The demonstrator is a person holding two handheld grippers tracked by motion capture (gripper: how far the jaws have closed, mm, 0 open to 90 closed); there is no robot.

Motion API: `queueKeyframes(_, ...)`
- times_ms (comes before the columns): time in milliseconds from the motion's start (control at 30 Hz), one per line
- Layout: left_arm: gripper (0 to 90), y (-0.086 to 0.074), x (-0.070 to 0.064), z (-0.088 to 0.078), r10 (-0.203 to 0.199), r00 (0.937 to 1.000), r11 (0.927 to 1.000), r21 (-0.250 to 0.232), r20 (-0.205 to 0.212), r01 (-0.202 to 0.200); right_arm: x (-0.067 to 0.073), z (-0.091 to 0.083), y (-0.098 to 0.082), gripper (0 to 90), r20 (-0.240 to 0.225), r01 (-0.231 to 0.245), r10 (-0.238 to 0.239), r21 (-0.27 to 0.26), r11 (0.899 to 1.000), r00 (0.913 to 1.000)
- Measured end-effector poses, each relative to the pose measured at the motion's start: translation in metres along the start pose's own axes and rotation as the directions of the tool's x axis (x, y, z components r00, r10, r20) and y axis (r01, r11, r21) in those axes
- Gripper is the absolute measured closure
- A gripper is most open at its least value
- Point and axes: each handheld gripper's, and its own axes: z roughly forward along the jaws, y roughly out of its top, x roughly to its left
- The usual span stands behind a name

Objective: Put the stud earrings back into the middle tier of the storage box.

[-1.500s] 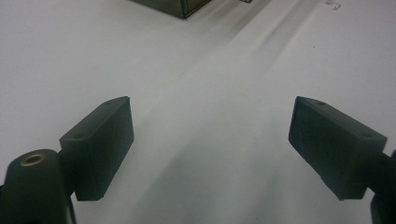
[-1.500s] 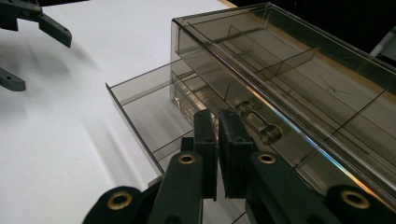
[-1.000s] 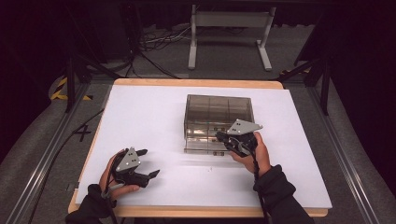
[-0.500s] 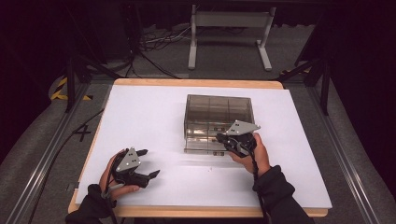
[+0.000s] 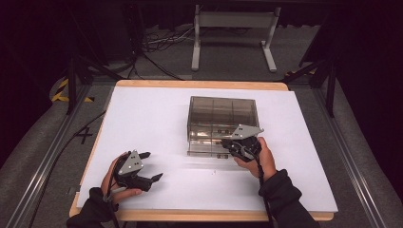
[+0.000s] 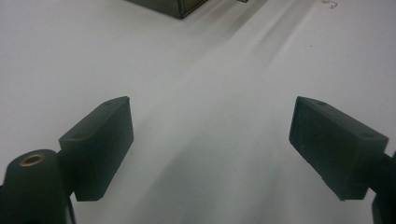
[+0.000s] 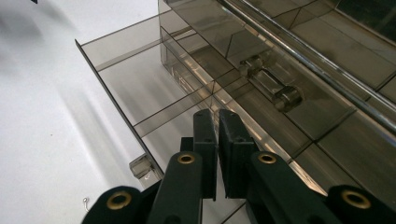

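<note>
A smoky clear plastic drawer box (image 5: 223, 118) stands on the white table (image 5: 152, 114), a little right of the middle. Its lowest drawer (image 7: 140, 88) is pulled out toward me, with thin dividers inside and a small clear handle (image 7: 140, 165) on its front wall. My right gripper (image 5: 227, 145) is at the box's front, and its jaws (image 7: 217, 121) stand shut over the drawer's inside, with nothing visible between them. My left gripper (image 5: 153, 165) rests near the table's front left, open (image 6: 210, 140) over bare tabletop. The box's corner (image 6: 177, 5) lies far ahead of it.
The table has a wooden rim (image 5: 199, 216) along its near edge. A tiny bit (image 7: 85, 201) lies on the table in front of the drawer. Behind the table, a metal stand (image 5: 233, 33) and cables (image 5: 161, 42) sit on the floor. Rails (image 5: 47, 156) run along both sides.
</note>
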Motion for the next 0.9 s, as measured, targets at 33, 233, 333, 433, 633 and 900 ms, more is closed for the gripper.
queueKeyframes(33,14.1,0.0000,0.0000,0.0000,0.000,1.0000,1.0000,0.000,0.000,0.000,0.0001,-0.0001,-0.0003,86.3,0.001,-0.001,0.001,0.006,1.000,1.0000)
queueKeyframes(233,14.1,0.0000,-0.0001,0.0001,0.000,1.0000,1.0000,0.000,-0.001,0.000,0.0004,-0.0002,-0.0011,86.2,-0.001,-0.004,0.004,0.013,1.000,1.0000)
queueKeyframes(333,14.1,0.0000,-0.0001,0.0002,0.000,1.0000,1.0000,0.000,-0.001,0.000,0.0004,0.0002,-0.0014,85.9,-0.002,-0.006,0.006,0.018,1.000,1.0000)
queueKeyframes(433,14.1,0.0000,0.0000,0.0002,-0.002,1.0000,1.0000,0.001,-0.001,0.002,-0.0004,0.0003,-0.0020,85.7,-0.001,-0.008,0.008,0.022,1.000,1.0000)
queueKeyframes(633,14.1,0.0000,-0.0001,0.0002,-0.002,1.0000,1.0000,0.000,0.000,0.002,-0.0002,0.0005,-0.0024,85.3,-0.003,-0.007,0.007,0.026,1.000,1.0000)
queueKeyframes(900,14.1,0.0000,-0.0002,0.0004,-0.003,1.0000,1.0000,0.001,-0.001,0.003,-0.0009,-0.0003,-0.0029,82.9,0.006,-0.012,0.012,0.027,1.000,0.9999)
